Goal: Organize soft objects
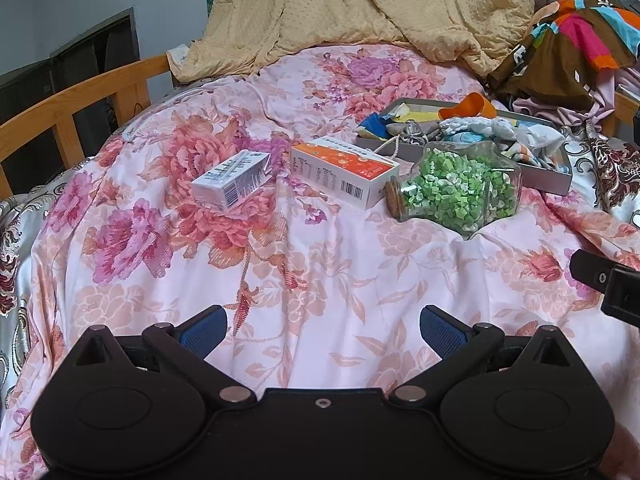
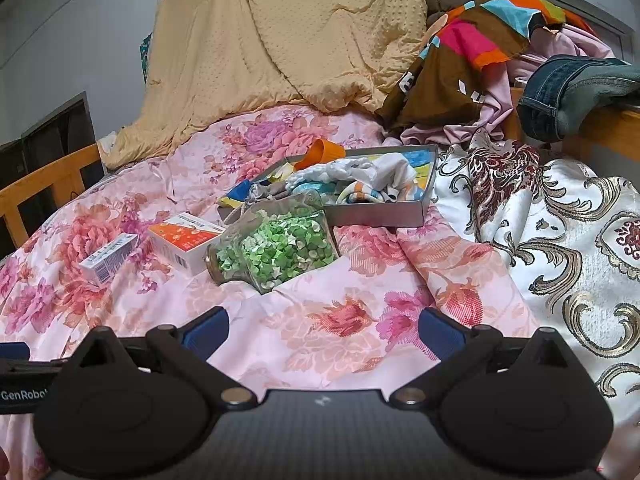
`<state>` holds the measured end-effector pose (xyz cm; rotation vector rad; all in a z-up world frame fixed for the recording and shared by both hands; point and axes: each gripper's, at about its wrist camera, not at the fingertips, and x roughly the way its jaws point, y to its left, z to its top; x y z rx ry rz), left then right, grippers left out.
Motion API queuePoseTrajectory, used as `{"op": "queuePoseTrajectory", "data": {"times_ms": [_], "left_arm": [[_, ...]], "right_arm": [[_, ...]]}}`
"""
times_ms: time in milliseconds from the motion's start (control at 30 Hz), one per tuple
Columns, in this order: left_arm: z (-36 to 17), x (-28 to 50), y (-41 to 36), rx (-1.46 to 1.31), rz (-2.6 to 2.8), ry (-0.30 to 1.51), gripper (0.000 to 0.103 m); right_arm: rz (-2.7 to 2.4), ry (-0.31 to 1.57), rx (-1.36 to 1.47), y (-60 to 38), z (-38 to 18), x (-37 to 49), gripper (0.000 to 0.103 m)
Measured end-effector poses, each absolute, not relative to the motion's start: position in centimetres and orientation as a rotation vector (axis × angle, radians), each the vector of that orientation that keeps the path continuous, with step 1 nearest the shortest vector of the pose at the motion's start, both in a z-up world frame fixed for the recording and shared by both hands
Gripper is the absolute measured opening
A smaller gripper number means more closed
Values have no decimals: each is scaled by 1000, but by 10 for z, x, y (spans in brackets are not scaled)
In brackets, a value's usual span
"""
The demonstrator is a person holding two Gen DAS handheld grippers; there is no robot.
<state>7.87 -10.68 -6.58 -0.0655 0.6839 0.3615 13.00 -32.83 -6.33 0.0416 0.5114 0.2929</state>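
A grey tray [image 1: 548, 178] [image 2: 380, 216] on the floral bed holds several soft items: a white knitted toy [image 1: 476, 126] [image 2: 332, 170], a grey drawstring pouch [image 1: 412, 130], a blue cloth [image 1: 374, 124] and patterned cloths [image 2: 384, 190]. An orange cup [image 1: 468, 106] [image 2: 322, 152] leans at its far edge. My left gripper [image 1: 322, 330] is open and empty, low over the sheet. My right gripper [image 2: 324, 334] is open and empty too, in front of the jar.
A glass jar of green paper stars [image 1: 456, 190] [image 2: 276, 250] lies on its side before the tray. An orange-white box [image 1: 344, 176] [image 2: 186, 242] and a small white box [image 1: 230, 184] [image 2: 108, 258] lie left. Piled blankets and clothes [image 2: 480, 52] sit behind. A wooden rail [image 1: 80, 108] is left.
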Motion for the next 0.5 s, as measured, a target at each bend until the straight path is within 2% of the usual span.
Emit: {"op": "queuePoseTrajectory", "data": {"times_ms": [500], "left_arm": [[-65, 77, -109, -63, 350, 690, 102]], "right_arm": [[294, 515, 41, -328, -63, 130, 103]]}}
